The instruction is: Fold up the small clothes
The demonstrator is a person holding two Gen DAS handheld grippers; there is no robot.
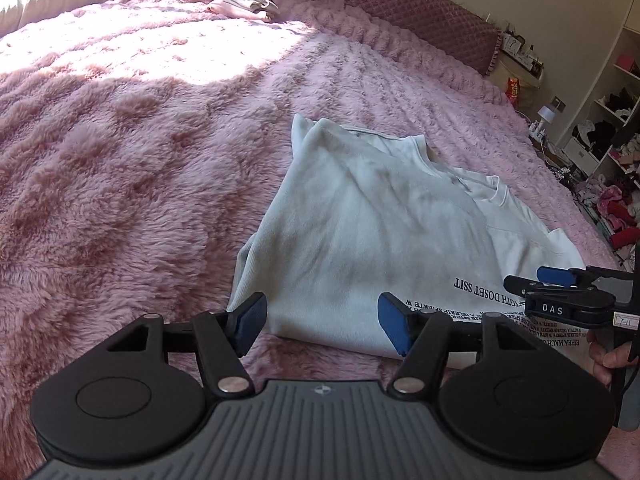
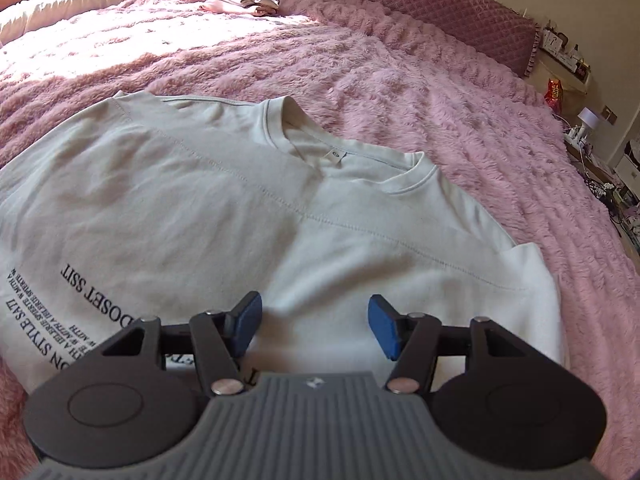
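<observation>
Sunlight is falling across the fluffy pink blanket; the white sweatshirt is lying on it, partly folded, printed text showing; the left gripper is hovering spread wide at its near edge; the right gripper is gaping wide above its body, gripping nothing.

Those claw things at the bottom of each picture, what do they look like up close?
Each claw, left and right, has two blue ribbed fingertips on black hinged arms with silver rivets. The arms pivot on round black discs either side of a grey ridged body with a small logo. Seen from the side, the right claw carries white "DAS" lettering and a small label.
</observation>
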